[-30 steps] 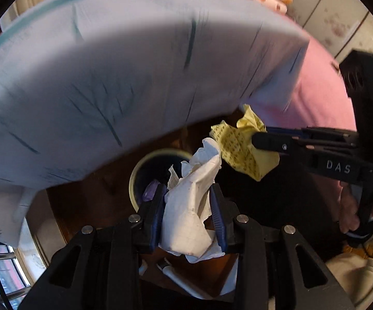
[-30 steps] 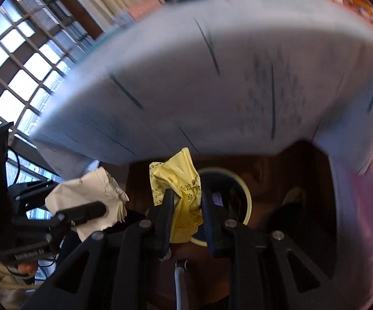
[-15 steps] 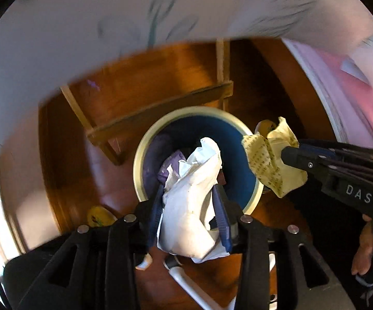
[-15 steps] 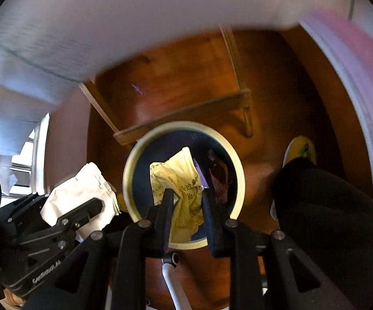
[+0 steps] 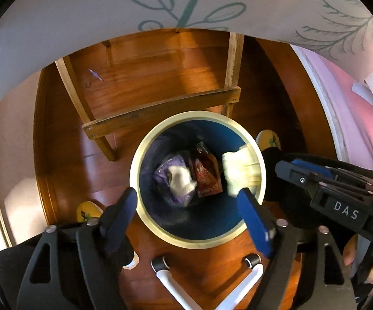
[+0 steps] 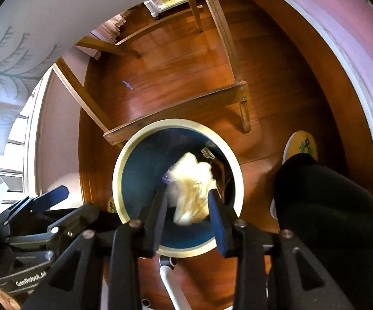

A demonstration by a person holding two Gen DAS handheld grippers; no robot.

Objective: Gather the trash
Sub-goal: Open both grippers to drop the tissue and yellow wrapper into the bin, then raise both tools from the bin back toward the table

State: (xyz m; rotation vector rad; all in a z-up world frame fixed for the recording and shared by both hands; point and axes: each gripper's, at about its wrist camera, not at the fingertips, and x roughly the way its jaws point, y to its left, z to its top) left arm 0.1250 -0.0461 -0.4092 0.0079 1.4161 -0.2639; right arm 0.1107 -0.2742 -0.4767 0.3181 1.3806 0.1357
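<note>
Jaws on the left gripper stand wide apart, empty, above the blue bin. White paper lies at the bin's bottom beside a red wrapper. Over the same bin, the right gripper is parted too (yellow paper blurred between its fingers, apparently loose).

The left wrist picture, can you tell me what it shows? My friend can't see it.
The left tongs hang wide open and empty above a round blue bin on a wooden floor. Inside lie a white paper wad, a purple bag and a red wrapper. A blurry yellow paper is at the bin's right rim.
</note>
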